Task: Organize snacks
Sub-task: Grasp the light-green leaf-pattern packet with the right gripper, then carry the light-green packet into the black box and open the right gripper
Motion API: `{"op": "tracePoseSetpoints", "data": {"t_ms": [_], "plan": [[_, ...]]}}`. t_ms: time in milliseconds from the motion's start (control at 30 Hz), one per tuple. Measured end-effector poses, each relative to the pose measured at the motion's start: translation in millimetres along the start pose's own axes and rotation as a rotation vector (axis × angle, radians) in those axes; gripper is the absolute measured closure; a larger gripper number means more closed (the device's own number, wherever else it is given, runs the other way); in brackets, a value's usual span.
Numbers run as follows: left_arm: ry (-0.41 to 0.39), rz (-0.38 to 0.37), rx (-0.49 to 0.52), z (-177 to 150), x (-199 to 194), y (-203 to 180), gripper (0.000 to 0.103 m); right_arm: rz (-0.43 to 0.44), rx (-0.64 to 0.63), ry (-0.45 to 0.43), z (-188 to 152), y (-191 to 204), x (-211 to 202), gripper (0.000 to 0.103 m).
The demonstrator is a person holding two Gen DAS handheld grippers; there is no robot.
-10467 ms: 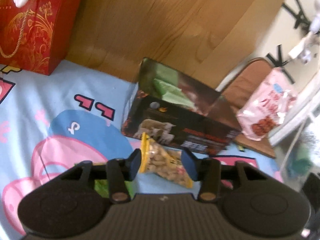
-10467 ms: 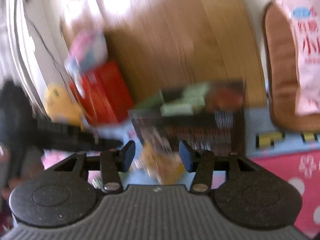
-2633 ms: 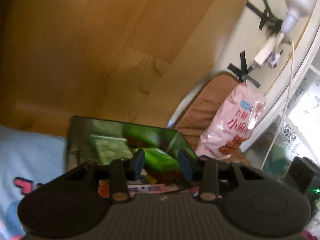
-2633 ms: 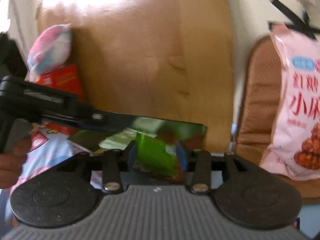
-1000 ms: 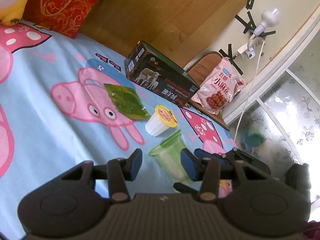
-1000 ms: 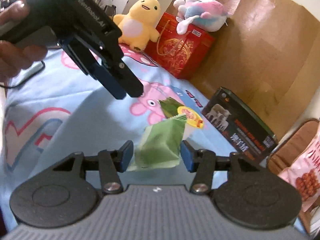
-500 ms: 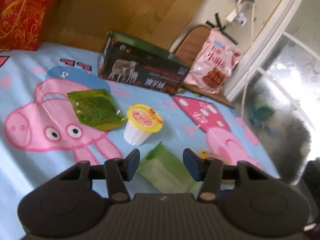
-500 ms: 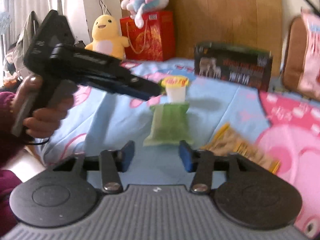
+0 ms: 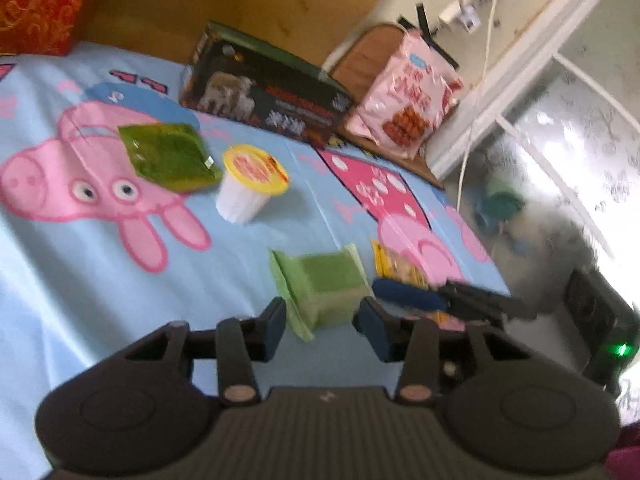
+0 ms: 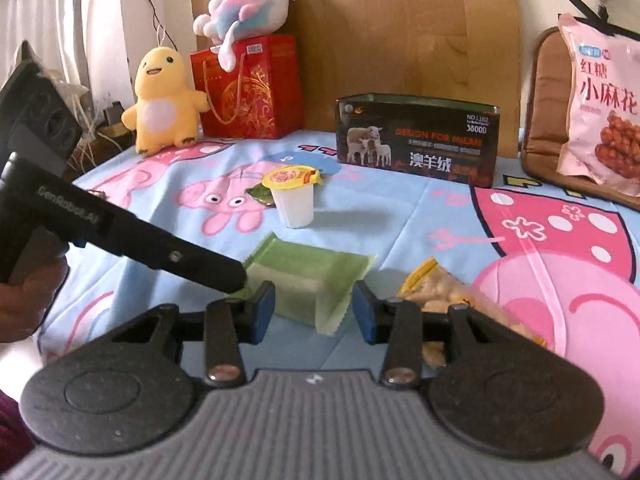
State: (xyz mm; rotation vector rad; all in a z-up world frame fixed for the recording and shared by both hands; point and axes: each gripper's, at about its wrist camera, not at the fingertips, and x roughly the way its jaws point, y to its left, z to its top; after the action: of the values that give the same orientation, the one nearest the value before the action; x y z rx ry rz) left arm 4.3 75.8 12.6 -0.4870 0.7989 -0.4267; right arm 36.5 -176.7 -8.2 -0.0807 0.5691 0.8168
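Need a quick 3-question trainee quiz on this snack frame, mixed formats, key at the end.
1. True or false: the jelly cup stands upright on the sheet.
2. Multiple choice: the light green packet lies
A. inside the dark box
B. on the sheet, in front of both grippers
C. on the pink snack bag
3. Fill in: the yellow peanut packet lies to the ____ of the light green packet in the right wrist view.

Key: 1 true; 2 B; 3 right
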Motion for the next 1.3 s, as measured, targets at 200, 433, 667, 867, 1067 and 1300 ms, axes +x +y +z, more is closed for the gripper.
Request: {"op": "tracePoseSetpoints", "data": {"t_ms": [200, 433, 667, 867, 1067, 1300], "plan": [[0.008, -0.001, -0.039, 12.0, 9.3, 4.6, 0.057, 0.002, -0.046, 0.021, -1.2, 2.2, 0.5, 0.055], [0.028, 0.026, 0.003, 5.5, 27.5, -4.1, 0.069, -0.016, -0.107, 0.046, -3.4, 10.8, 13.6, 0.066], [-0.041, -0.011, 0.017, 19.4, -1.9, -12.3, 0.069, 0.056, -0.044, -0.029, 8.8, 0.1, -9.6, 0.074], [-0.116, 0.0, 0.083, 72.6, -3.4, -27.3, 0.069, 0.064, -0.01, -0.112, 41.4, -8.0, -10.8, 0.074], [-0.19, 0.01, 0.163, 145.9, 19.4, -39.7, 0.069, 0.037, 0.032, -0.179, 97.6, -41.5, 11.5, 0.074], [-0.185, 0.062, 0.152, 208.8, 72.2, -14.3, 0.065, 0.017, 0.076, -0.158, 151.5, -93.1, 68.1, 0.074]]}}
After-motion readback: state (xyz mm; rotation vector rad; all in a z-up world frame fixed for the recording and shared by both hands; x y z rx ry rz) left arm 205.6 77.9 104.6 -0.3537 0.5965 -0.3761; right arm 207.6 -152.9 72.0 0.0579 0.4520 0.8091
